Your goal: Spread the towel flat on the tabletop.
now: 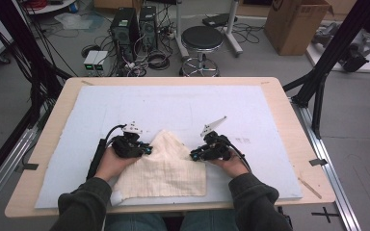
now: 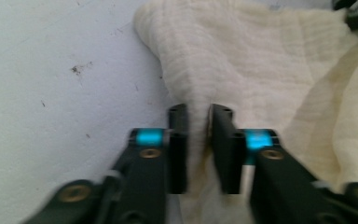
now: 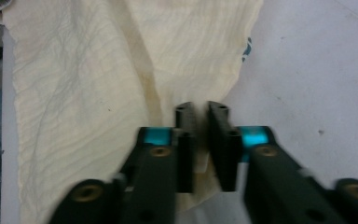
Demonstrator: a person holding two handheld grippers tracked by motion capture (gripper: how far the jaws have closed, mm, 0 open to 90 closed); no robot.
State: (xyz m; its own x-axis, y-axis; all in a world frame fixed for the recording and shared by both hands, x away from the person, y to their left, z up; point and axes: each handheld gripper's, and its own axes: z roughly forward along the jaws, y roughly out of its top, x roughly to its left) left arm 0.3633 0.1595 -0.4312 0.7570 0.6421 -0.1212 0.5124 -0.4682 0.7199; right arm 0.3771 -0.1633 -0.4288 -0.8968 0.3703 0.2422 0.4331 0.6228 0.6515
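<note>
A cream cloth (image 1: 166, 166) lies on the white mat (image 1: 173, 103) that covers the worktop (image 1: 289, 125), at the mat's near edge and about midway along it, with its far part pulled up into a peak. Left of the cloth the mat is bare out to its left edge, and the left tongs (image 1: 148, 150) sit at the cloth's left edge, clamped on a pinched ridge of the fabric. The left gripper view shows that ridge running up between the two black jaws, with the cloth's rounded far corner beyond them and speckled bare mat to the left of the cloth. Beyond the cloth the mat lies open all the way to its far edge. At the cloth's right edge the right tongs (image 1: 193, 156) are likewise clamped on a fold. The right gripper view shows the fold caught between the jaws close to the cloth's edge, fine wrinkles across the fabric and a small blue mark at its border. Right of the cloth the mat runs bare to its right edge.
</note>
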